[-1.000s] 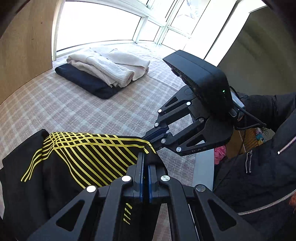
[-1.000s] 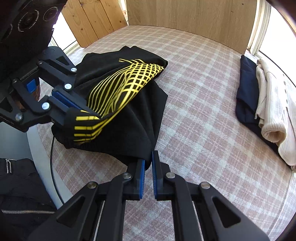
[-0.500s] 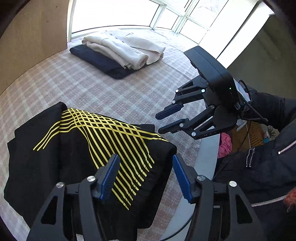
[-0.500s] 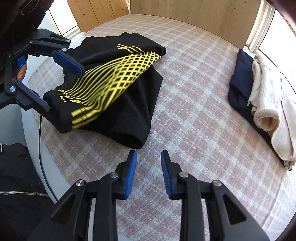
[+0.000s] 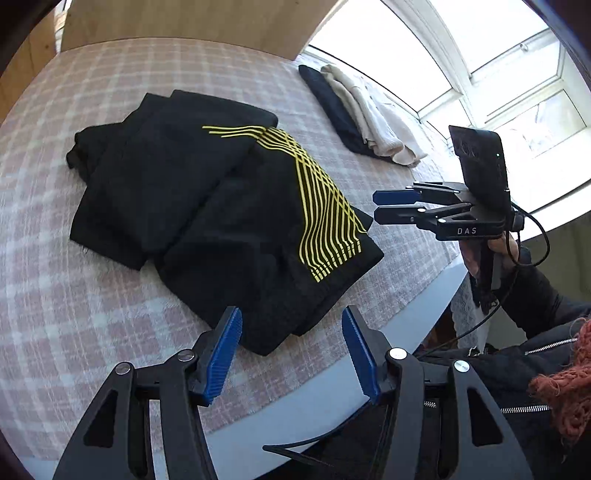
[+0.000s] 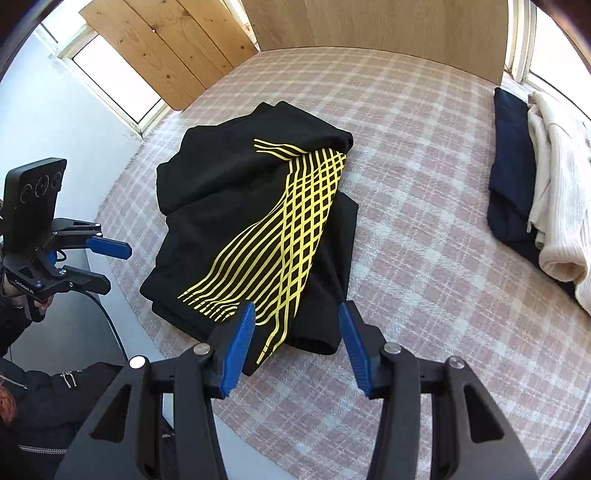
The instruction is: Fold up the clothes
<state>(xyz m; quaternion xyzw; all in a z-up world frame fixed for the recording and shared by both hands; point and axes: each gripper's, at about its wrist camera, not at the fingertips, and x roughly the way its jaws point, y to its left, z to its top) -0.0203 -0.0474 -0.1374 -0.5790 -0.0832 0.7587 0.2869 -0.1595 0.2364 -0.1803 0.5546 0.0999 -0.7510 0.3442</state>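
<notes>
A black garment with yellow crossing stripes (image 5: 229, 206) lies folded in a loose bundle on the pink plaid cloth (image 5: 74, 317); it also shows in the right wrist view (image 6: 258, 221). My left gripper (image 5: 291, 350) is open and empty, just short of the garment's near edge. My right gripper (image 6: 295, 339) is open and empty, held above the garment's near corner. The right gripper also shows in the left wrist view (image 5: 376, 206), off the garment's right edge. The left gripper shows in the right wrist view (image 6: 114, 266), left of the garment.
A folded pile, a navy piece (image 6: 509, 177) under cream knitwear (image 6: 557, 206), lies at the far side by the window. Wooden panels (image 6: 332, 22) stand along the back. The table's pale edge (image 5: 332, 384) runs near me, with my dark jacket (image 5: 517, 369) beyond it.
Both grippers let go of the black garment, opened and drew back. The garment now lies on the cloth.
</notes>
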